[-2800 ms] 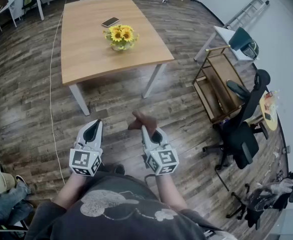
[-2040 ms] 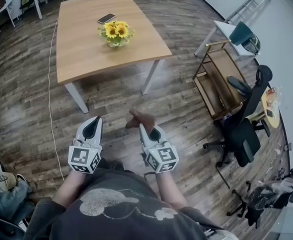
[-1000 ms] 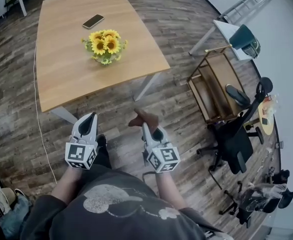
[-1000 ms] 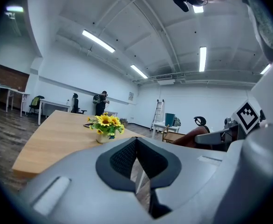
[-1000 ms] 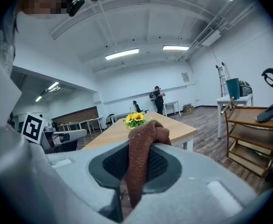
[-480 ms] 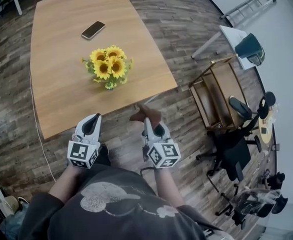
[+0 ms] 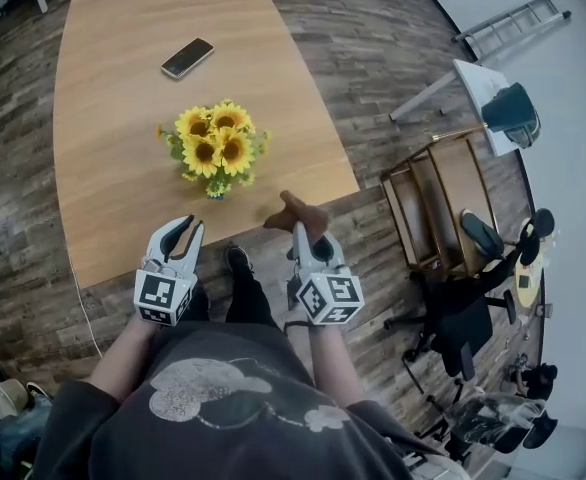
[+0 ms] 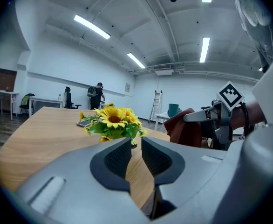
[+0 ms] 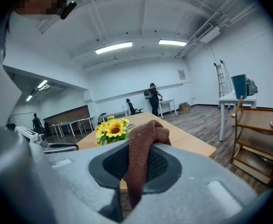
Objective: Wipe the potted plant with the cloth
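The potted plant (image 7: 213, 148), a small bunch of sunflowers, stands on the wooden table (image 7: 113, 208) near its front edge. It also shows ahead in the left gripper view (image 8: 112, 122) and the right gripper view (image 9: 112, 127). My left gripper (image 7: 185, 226) hovers over the table's front edge, just short of the plant. Its jaws have just been opening to a narrow gap with nothing between them (image 8: 136, 141). My right gripper (image 7: 299, 230) is shut on a brown cloth (image 7: 298, 211), which bunches above the jaws (image 9: 146, 139), to the right of the plant.
A phone (image 7: 187, 57) lies on the table beyond the plant. Right of the table stand a wooden rack (image 7: 438, 203), an office chair (image 7: 463, 313), a small white table (image 7: 478, 78) and a ladder (image 7: 513, 26). People stand at the room's far end (image 8: 98, 93).
The table and plant have come much nearer as both grippers advanced toward them. The left jaws, closed before, now show a small gap. The cloth stays in the right gripper.
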